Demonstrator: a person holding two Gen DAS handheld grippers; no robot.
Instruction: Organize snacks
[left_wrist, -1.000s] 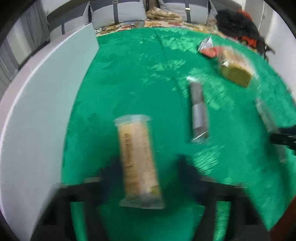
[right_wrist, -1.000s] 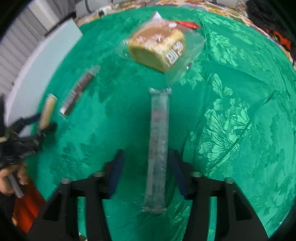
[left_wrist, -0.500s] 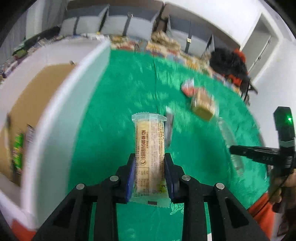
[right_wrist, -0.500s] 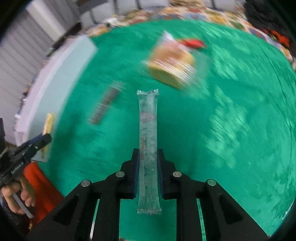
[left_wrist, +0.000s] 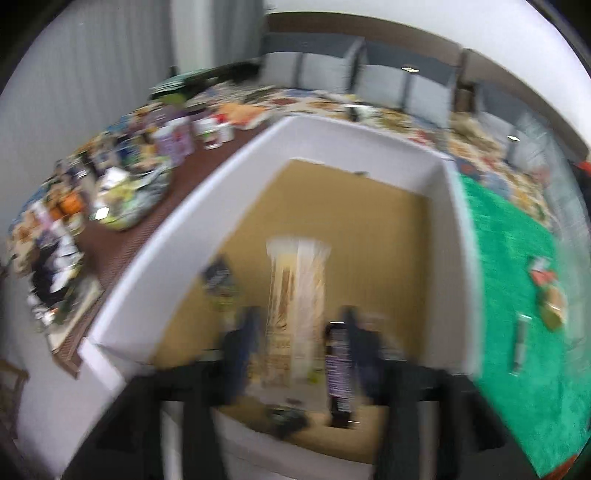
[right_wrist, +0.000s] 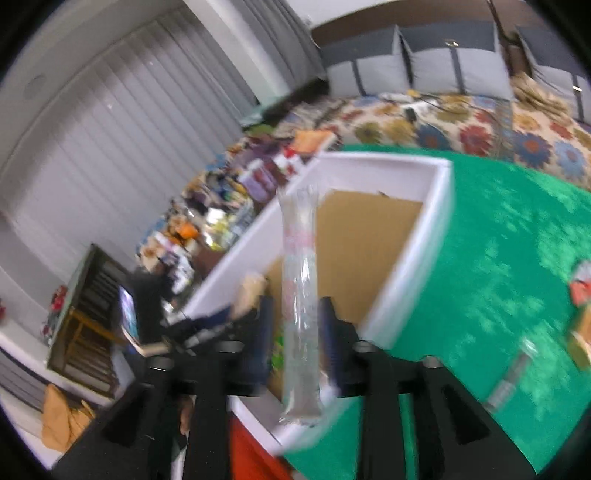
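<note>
My left gripper (left_wrist: 299, 332) is over the white box (left_wrist: 332, 136) with the brown cardboard floor. Its jaws stand a little apart, and the yellow wrapped snack bar (left_wrist: 297, 295) sits between them; the blur hides whether they still pinch it. Other snack packets (left_wrist: 219, 280) and a purple one (left_wrist: 340, 369) lie in the box. My right gripper (right_wrist: 293, 325) is shut on a long clear wrapped stick snack (right_wrist: 299, 295), held above the box's near rim (right_wrist: 406, 280). The left gripper (right_wrist: 207, 332) shows there too.
On the green cloth (left_wrist: 517, 295) lie a bread pack (left_wrist: 554, 306), a dark bar (left_wrist: 520, 343) and a red packet (left_wrist: 541, 271). A cluttered brown table (left_wrist: 122, 206) stands left of the box. Grey cushions (right_wrist: 424, 66) line the back.
Both grippers lifted their snacks off the green cloth and swung left to the white box. The left gripper's jaws now look wider apart around the yellow bar.
</note>
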